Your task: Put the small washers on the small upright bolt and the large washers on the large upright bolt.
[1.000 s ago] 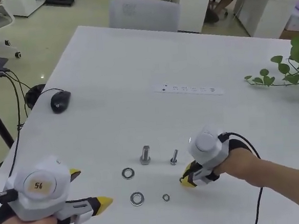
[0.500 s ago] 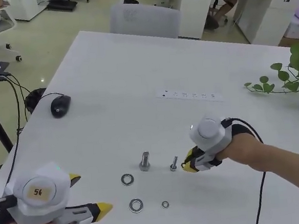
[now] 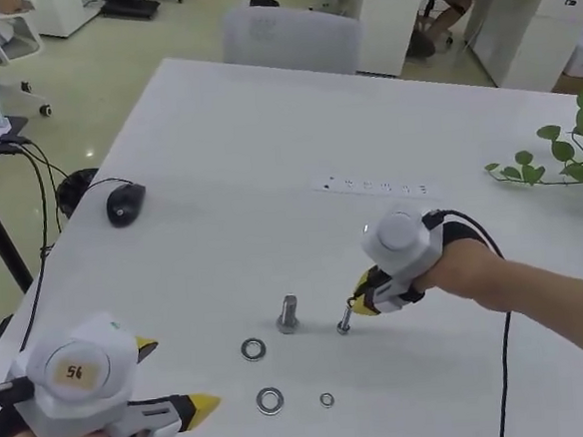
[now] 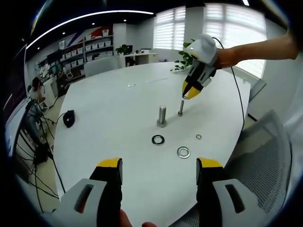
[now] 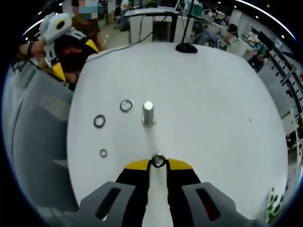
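The white worktop [image 3: 216,134] spans most of the head view. At the lower left of that view is the left gripper [image 3: 175,371], its yellow-tipped fingers spread wide and gripping nothing. The right gripper [image 3: 360,303] is right of centre, angled down toward the worktop. Its fingers are drawn narrow and pinch the held small washer [image 5: 158,161], a ring seen between the yellow tips at lower centre of the right gripper view.

A power strip [image 3: 379,185] lies flat above centre in the head view, and a black mouse [image 3: 125,204] lies at the left. The large bolt [image 3: 288,314] stands upright just below centre. The upper large washer [image 3: 253,349] lies flat just below and left of it. The lower large washer [image 3: 270,400] lies flat further down, near the bottom edge.

The small bolt [image 3: 345,321] stands upright just right of the large bolt, with the right gripper's fingertips just above its top. Whether the held small washer touches it cannot be told. The loose small washer [image 3: 327,400] lies flat on the worktop near the bottom edge, just right of the lower large washer.
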Tool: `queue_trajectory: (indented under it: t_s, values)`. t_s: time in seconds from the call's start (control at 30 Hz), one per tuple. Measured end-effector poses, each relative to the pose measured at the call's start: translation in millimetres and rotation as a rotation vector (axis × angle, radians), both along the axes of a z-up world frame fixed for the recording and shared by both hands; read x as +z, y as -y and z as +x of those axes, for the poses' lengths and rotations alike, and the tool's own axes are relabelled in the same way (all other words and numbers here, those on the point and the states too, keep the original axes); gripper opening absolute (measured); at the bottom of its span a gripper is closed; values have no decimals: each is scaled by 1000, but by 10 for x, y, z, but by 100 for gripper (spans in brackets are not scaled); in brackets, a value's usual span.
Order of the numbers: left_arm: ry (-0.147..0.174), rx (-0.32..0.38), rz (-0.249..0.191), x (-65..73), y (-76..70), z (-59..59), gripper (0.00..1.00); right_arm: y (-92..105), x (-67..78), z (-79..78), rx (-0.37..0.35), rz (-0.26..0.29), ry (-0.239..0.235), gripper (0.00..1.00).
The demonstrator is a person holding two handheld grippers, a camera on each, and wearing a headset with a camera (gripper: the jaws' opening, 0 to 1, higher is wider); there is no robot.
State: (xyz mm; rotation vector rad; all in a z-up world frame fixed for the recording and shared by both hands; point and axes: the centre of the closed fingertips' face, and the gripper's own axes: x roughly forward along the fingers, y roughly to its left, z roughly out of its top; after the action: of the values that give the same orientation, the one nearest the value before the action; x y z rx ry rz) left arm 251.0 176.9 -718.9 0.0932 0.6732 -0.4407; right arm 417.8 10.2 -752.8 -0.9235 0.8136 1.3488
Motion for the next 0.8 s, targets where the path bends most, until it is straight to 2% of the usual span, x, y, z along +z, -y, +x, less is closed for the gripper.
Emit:
queue_trajectory:
  t_s: [0.33,0.8]
  values:
    - [-6,11,0,-15,-49,-24,63,-16,-82,-2,27,-33,-5,14]
    - [-6,11,1,-14,-52,-12,63,0,-114,7,30,-43,-7,14]
